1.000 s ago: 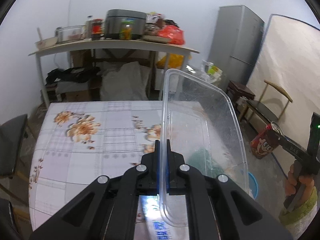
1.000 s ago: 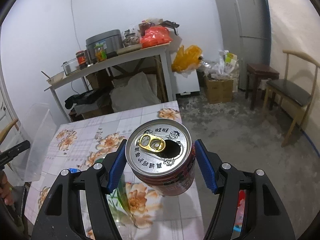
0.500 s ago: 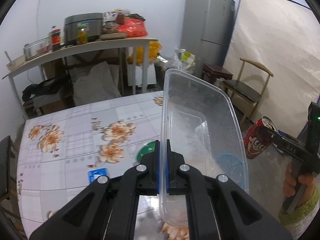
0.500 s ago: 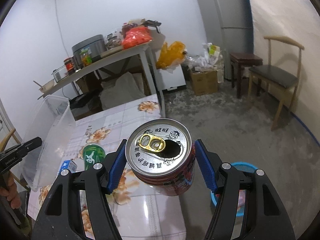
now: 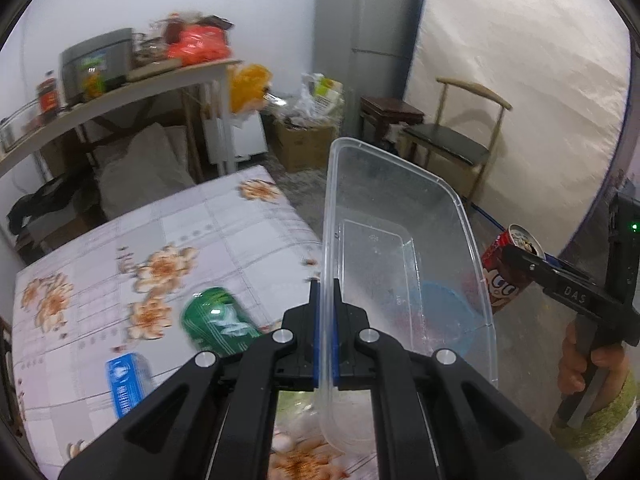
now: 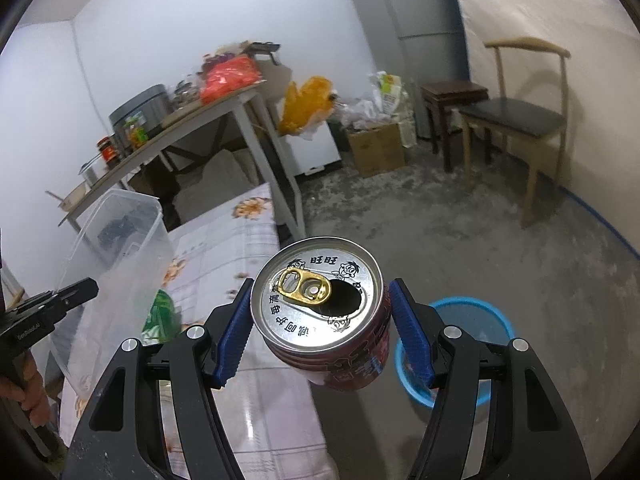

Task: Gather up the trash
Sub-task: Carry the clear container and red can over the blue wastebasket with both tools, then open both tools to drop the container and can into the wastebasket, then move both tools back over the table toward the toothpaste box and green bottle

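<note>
Holding trash in both tools beside the floral desk (image 5: 224, 236).
Left tool (image 5: 327, 312) has its blue pads pressed together on one wall of a clear plastic container (image 5: 400, 248), which is tipped on its side. Right tool (image 6: 320, 330) is clamped across a red drink can (image 6: 320, 312), opened, its gold tab facing the camera, hanging over the floor just above and beside a blue waste basket (image 6: 492, 320). On the desk lie a green can (image 5: 216, 326) on its side and, near it, a small blue packet (image 5: 126, 382).
</note>
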{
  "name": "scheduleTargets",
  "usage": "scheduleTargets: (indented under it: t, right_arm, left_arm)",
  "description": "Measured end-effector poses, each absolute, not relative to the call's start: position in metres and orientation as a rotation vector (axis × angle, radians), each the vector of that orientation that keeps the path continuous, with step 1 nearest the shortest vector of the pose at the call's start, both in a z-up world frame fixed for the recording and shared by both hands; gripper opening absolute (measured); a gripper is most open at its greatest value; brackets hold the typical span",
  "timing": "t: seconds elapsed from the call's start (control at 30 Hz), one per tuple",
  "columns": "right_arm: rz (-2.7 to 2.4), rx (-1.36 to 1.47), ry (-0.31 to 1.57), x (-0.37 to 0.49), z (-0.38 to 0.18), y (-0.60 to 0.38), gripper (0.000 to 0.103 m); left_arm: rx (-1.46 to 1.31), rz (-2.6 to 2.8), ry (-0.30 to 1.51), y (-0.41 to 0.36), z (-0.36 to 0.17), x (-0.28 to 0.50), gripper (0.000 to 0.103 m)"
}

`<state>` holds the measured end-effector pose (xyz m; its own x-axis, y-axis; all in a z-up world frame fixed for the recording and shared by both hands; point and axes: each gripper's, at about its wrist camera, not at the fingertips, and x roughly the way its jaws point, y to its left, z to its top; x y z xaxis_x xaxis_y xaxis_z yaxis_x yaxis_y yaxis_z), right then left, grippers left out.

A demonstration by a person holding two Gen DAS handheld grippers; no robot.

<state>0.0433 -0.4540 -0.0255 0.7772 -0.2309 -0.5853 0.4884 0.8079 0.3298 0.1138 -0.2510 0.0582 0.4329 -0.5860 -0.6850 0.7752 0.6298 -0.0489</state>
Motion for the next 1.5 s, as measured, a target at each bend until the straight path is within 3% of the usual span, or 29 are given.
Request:
scheduleTargets:
  t: [0.73, 0.8, 0.83, 0.87, 1.0, 1.5]
  right_arm:
    - [-0.602, 0.731, 0.717, 0.019, -0.115, -0.556, 0.064]
    - [-0.615, 0.755, 0.73, 0.025, -0.124, -0.572, 0.066]
    - [-0.629, 0.757, 0.736, 0.025, -0.127, -0.574, 0.069]
    - [-0.647, 0.763, 0.743, 0.026, -0.131, -0.579, 0.071]
    - [-0.677, 0.813, 0.715, 0.016, -0.138, -0.583, 0.072]
    - [-0.679, 0.764, 0.725, -0.023, -0.123, -0.538, 0.077]
  left_arm:
    - [0.52, -1.039, 0.97, -0.451, -0.025, 0.096, 0.005]
    - [0.51, -1.07, 0.968, -0.464, -0.028, 0.096, 0.019]
    - [0.523, -1.06, 0.967, -0.472, -0.03, 0.095, 0.045]
    - [0.529, -1.041, 0.963, -0.475, -0.031, 0.094, 0.063]
    - [0.48, -1.056, 0.95, -0.468, -0.027, 0.091, 0.072]
    - [0.364, -1.077, 0.915, -0.399, 0.001, 0.087, 0.081]
